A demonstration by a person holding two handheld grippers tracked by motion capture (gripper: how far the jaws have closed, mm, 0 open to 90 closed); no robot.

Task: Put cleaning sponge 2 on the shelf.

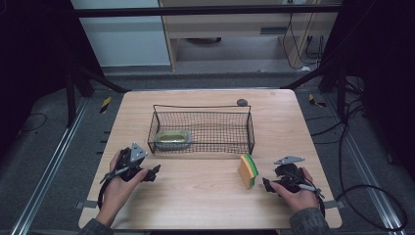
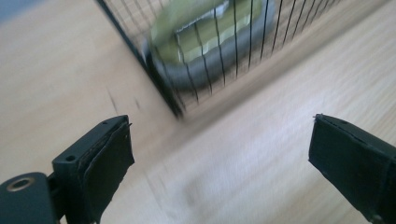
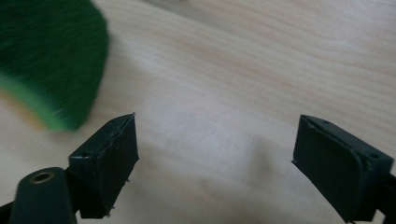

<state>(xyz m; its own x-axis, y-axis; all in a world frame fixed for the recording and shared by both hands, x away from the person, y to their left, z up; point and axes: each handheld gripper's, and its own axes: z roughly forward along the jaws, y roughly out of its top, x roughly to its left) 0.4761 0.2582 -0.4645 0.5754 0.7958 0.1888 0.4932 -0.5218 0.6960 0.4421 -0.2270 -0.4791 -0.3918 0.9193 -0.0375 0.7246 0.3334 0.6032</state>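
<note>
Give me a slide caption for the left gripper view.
Open left tool over the wooden table, facing the wire basket corner with a green-lined dish inside.

The left gripper is held near the worktop's front left corner, the right gripper near its front right; both jaws are spread wide, nothing gripped.

Ahead of my left gripper: wire basket wall blocks.
Beside my right gripper: sponge stands close.
Between my grippers: bare table, passable.
</note>
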